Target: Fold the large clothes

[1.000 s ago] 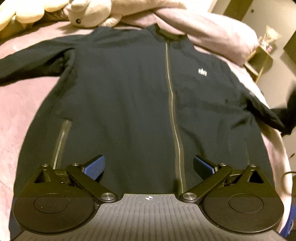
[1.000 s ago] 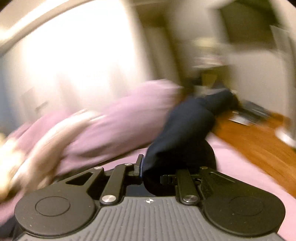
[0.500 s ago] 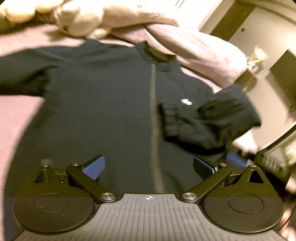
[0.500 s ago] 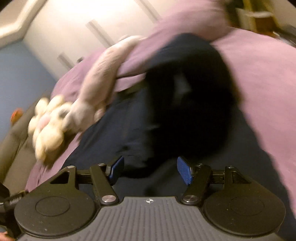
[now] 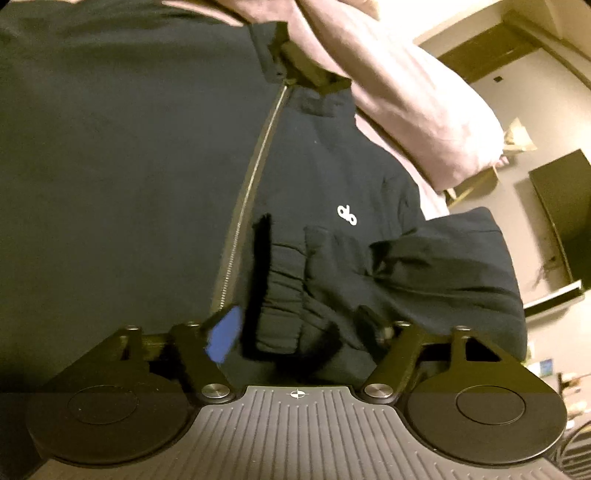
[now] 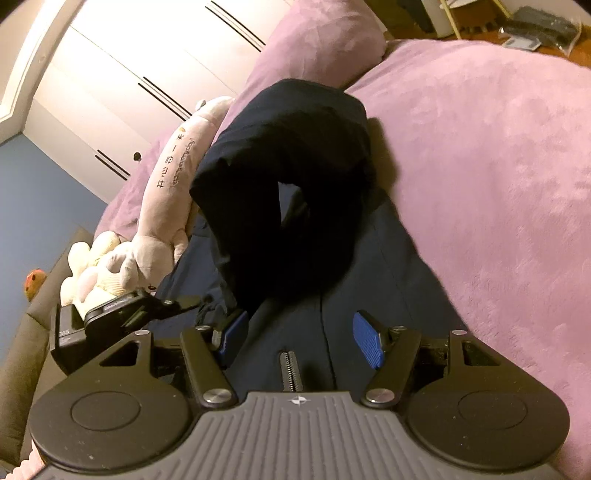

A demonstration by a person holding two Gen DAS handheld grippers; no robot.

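Note:
A dark navy zip-up jacket (image 5: 129,177) lies front up on a pink bed cover (image 6: 480,166). Its sleeve (image 5: 424,273) is folded across the chest below the white logo (image 5: 347,215), with the ribbed cuff (image 5: 280,295) near the zipper. My left gripper (image 5: 295,332) is open, its fingers either side of the cuff. In the right wrist view the folded sleeve (image 6: 295,192) loops over the jacket body. My right gripper (image 6: 303,338) is open and empty just above the jacket, beside the sleeve. The left gripper's body shows there too (image 6: 110,314).
A pink pillow (image 5: 406,110) lies at the bed's head. Plush toys (image 6: 147,229) lie along the jacket's far side. White wardrobe doors (image 6: 129,74) stand behind. A wooden floor with clutter (image 6: 524,22) lies beyond the bed.
The right gripper carried the sleeve across the chest, opened and let it go. The left gripper moved forward to the sleeve cuff.

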